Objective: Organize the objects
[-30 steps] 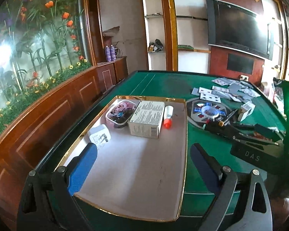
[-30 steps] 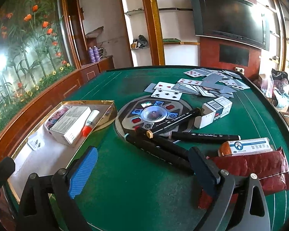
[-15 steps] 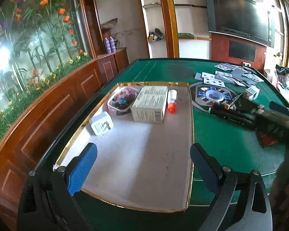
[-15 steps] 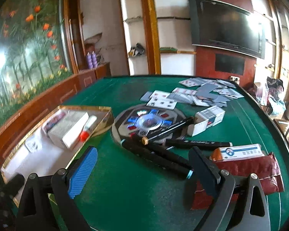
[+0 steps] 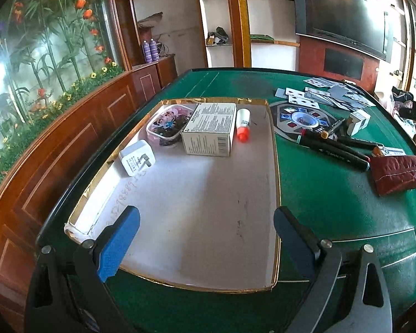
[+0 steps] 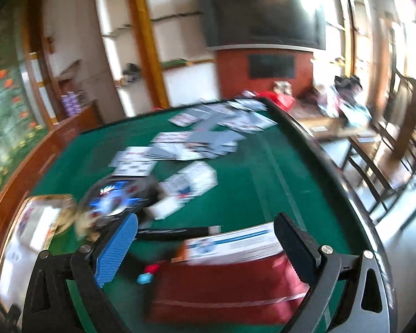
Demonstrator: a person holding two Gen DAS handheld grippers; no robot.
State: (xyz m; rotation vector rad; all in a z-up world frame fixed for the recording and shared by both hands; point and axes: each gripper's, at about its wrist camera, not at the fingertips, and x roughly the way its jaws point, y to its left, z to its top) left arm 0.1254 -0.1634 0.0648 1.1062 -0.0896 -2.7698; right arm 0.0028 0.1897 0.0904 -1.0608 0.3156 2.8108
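Two claws over a green tabletop [image 5: 332, 208].
Left claw [image 5: 205, 238] gapes above the tray [image 5: 276, 194]; right claw [image 6: 205, 245] gapes over the red pouch [image 6: 224, 291].

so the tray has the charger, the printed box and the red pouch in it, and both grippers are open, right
Not the red pouch: the left wrist view shows it on the green felt, right of the tray. The charger and printed box are in it; left gripper and right gripper are open.

Matt green felt table [image 5: 332, 194], glossy gold-rimmed tray [image 5: 278, 183].
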